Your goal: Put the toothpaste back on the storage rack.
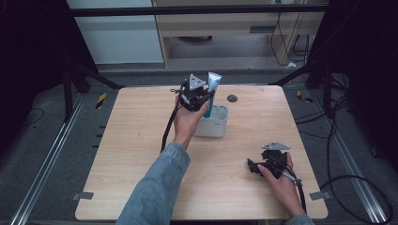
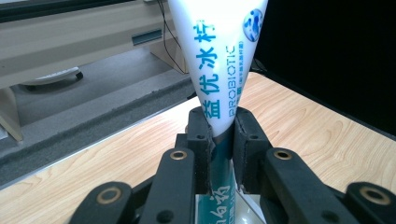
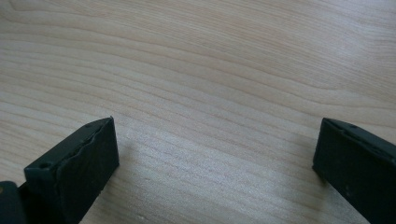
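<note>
Pale wood table (image 1: 141, 154), dim room w/ cabinets, left gripper (image 1: 201, 101) clamped on toothpaste tube (image 1: 212, 86) above white cup (image 1: 217, 123), right gripper (image 1: 256, 167) jaws apart.

Light wooden table (image 1: 141, 154); white cup (image 1: 217, 126) and dark disc (image 1: 232, 98) on it

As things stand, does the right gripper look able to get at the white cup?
Probably yes. The right gripper is open and holds nothing, and bare table lies between it and the cup; the left gripper holding the tube crowds its top.
</note>
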A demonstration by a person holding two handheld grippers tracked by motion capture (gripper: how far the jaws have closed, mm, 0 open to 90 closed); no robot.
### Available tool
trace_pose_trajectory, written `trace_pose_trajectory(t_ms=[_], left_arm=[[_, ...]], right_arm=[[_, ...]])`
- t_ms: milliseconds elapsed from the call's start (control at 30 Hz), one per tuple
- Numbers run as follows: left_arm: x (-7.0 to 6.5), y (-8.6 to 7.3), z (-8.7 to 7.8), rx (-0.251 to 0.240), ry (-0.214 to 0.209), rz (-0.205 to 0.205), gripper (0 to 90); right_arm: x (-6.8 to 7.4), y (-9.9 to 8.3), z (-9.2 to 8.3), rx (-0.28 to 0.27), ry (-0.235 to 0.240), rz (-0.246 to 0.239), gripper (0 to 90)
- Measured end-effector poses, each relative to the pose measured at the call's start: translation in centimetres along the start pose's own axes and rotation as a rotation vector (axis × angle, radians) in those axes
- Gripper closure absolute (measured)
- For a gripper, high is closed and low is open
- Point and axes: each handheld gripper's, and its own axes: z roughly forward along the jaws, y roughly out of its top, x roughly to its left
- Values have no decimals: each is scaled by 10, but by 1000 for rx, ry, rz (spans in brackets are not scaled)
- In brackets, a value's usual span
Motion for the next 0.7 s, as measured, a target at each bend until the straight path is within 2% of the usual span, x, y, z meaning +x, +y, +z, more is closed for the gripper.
trace_pose_trajectory(t_ms=[200, 267, 333, 467, 700], left_arm=[[-2, -1, 2, 1, -3, 5, 785], [-2, -2, 2, 13, 2, 28, 785], [-3, -3, 2, 20, 3, 33, 785], [-2, -9, 4, 19, -2, 11, 785], [-2, -16, 8, 36, -7, 10, 785]], right_arm=[[0, 0, 0, 0, 1, 0, 4], [0, 0, 0, 0, 0, -1, 4], [0, 0, 0, 0, 1, 0, 4], [0, 0, 0, 0, 1, 1, 4], [0, 0, 0, 0, 0, 0, 4]])
